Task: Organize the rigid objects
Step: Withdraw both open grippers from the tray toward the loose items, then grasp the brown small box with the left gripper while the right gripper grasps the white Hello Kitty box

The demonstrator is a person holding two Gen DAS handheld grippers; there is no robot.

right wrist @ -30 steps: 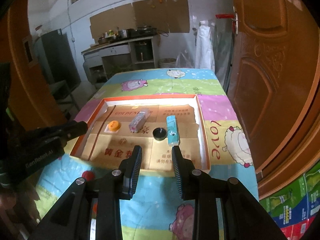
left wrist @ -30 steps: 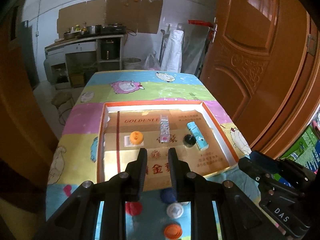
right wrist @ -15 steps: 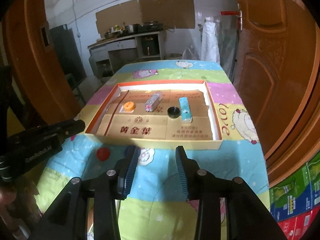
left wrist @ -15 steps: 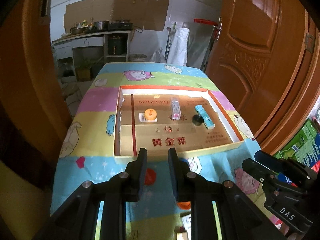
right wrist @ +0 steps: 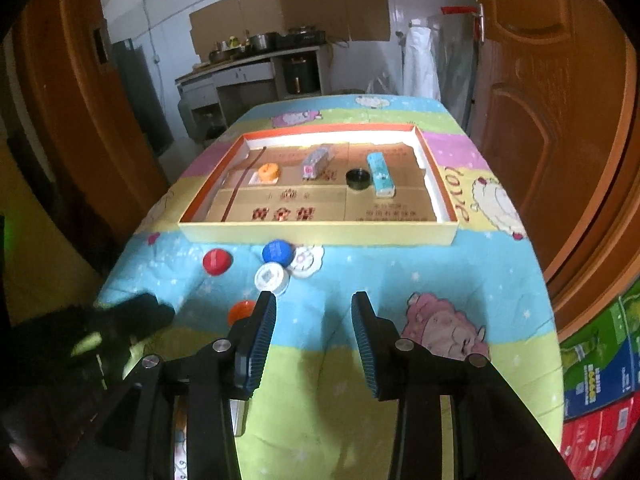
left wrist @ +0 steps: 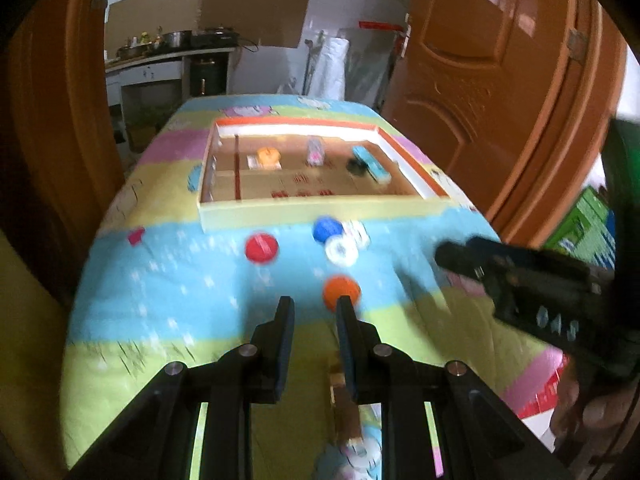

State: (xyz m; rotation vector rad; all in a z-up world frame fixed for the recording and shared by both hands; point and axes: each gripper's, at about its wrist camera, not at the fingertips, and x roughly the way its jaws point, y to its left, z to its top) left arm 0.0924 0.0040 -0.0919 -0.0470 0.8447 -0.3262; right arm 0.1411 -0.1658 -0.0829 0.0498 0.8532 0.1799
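Four caps loose on cloth, near side of tray (right wrist: 316, 236): red cap (right wrist: 216, 261), blue cap (right wrist: 277, 252), white cap (right wrist: 272, 278), orange cap (right wrist: 240, 312). Likely light, stiff, slick plastic; pinch across rim. Left gripper (left wrist: 314, 312) narrow, nothing between jaws, pitched down just short of orange cap. Right gripper (right wrist: 313, 308) part open, empty, pitched down, nearer than white cap.

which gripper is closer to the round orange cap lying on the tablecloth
Left. The left gripper has the orange cap just beyond its fingertip; the right gripper sits off to the cap's side.
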